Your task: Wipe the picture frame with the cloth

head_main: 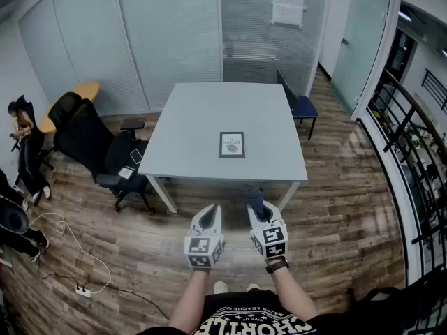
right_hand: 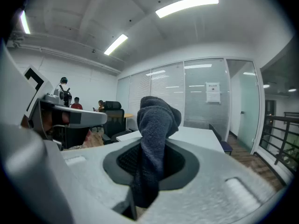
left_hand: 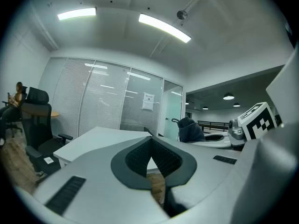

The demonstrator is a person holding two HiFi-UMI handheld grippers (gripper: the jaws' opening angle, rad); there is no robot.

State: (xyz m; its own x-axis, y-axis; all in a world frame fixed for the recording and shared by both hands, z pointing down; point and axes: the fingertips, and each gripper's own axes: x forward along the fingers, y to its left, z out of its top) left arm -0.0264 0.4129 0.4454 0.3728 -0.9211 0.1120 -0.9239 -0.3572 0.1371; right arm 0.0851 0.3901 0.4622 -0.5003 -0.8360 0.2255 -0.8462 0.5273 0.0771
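Note:
A dark-bordered picture frame (head_main: pixel 232 145) lies flat on the pale grey table (head_main: pixel 195 117), toward its near edge. Both grippers are held over the wooden floor short of the table. My right gripper (head_main: pixel 260 211) is shut on a dark grey cloth (head_main: pixel 255 199), which sticks up from between its jaws (right_hand: pixel 156 139). My left gripper (head_main: pixel 208 217) is shut with nothing between its jaws, and its dark pads (left_hand: pixel 140 157) meet in the left gripper view (left_hand: pixel 152 164).
Black office chairs (head_main: pixel 98 149) stand left of the table and a blue chair (head_main: pixel 297 103) at its far right corner. A seated person (head_main: pixel 24 145) is at far left. A cable and power strip (head_main: pixel 82 291) lie on the floor. A railing (head_main: pixel 419 159) runs along the right.

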